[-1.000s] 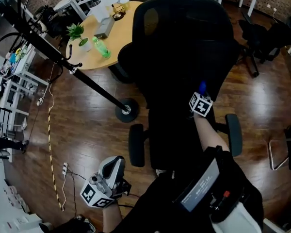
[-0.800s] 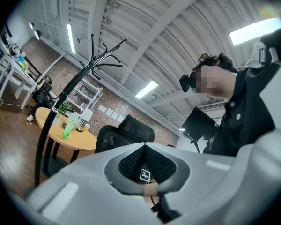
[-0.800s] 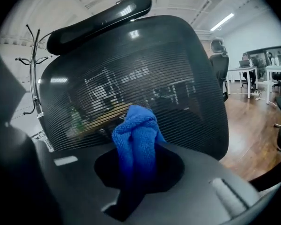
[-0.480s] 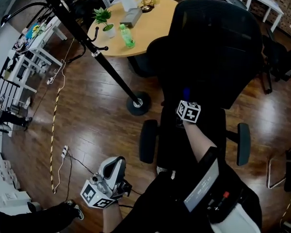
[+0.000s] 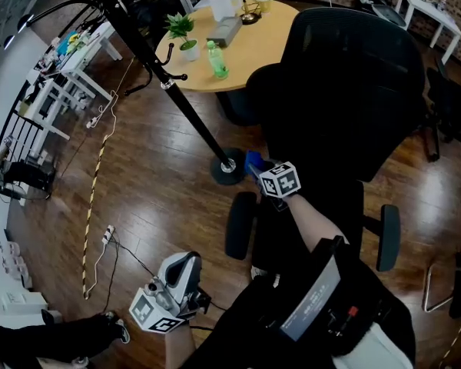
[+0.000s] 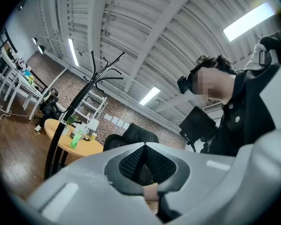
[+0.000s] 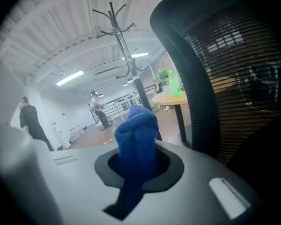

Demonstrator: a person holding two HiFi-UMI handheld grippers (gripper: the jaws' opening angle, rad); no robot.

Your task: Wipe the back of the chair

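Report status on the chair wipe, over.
Right hand-held gripper shut on blue cloth, beside chair back edge. Left hand-held gripper shut, empty, low. Coat stand base close by.

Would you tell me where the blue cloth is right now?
In the head view the blue cloth is clamped in the right gripper, by the left edge of the chair back, near the coat stand's base.

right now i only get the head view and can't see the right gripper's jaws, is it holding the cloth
observer: yes, the right gripper is shut on a blue cloth that pokes past the jaws
operator: on the mesh yet
observer: cloth is left of the chair back, by its frame edge; contact can't be told
operator: left gripper free
observer: left gripper is shut, nothing between the jaws, aimed at the ceiling
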